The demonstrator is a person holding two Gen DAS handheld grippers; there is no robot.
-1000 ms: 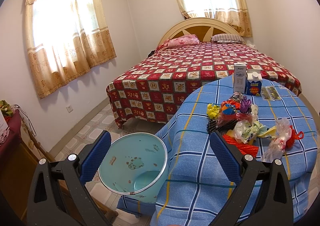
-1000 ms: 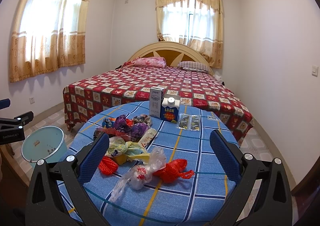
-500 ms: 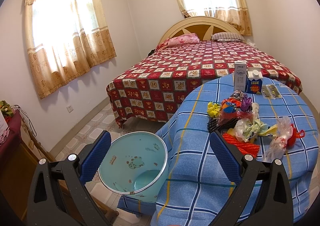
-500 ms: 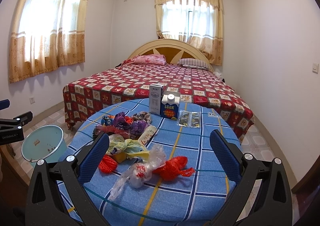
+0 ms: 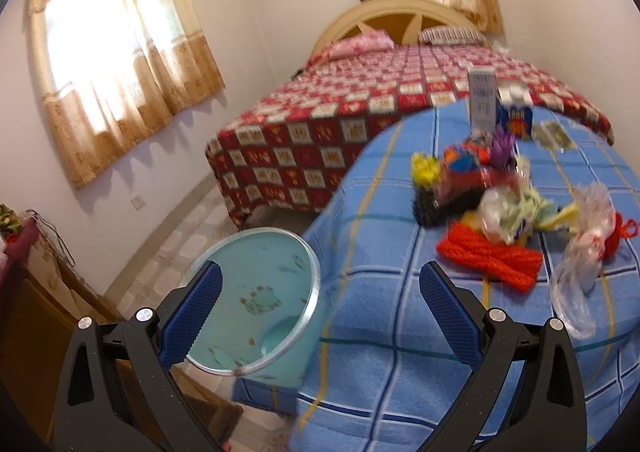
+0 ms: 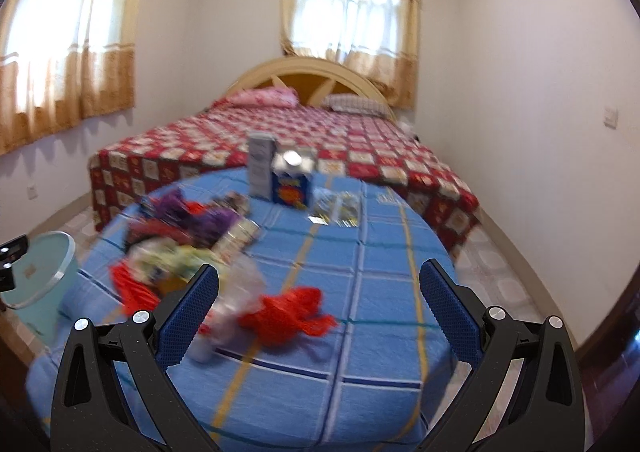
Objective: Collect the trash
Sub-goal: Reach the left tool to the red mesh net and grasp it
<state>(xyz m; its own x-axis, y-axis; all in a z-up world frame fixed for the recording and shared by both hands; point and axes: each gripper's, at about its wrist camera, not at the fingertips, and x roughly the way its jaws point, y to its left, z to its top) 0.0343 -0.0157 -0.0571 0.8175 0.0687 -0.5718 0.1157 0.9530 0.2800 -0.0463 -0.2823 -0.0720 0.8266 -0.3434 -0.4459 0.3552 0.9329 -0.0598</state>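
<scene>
Both views have swung and blurred since half a second ago: your left tongs (image 5: 320,294) now tilt clockwise and sit nearer the bench (image 5: 384,332), and your right tongs (image 6: 320,294) have dropped closer to the trash pile (image 6: 192,240). Both tongs are wide open, holding nothing. In the left view the pile (image 5: 504,204) lies on the bench at 1 o'clock, with the bin (image 5: 256,292) on the floor just beside the bench at 9 o'clock. In the right view a red bag (image 6: 292,312) sits between the pads, the bin (image 6: 40,276) at 9 o'clock, two cartons (image 6: 292,184) upright at 12 o'clock, the bed (image 6: 360,148) behind.
</scene>
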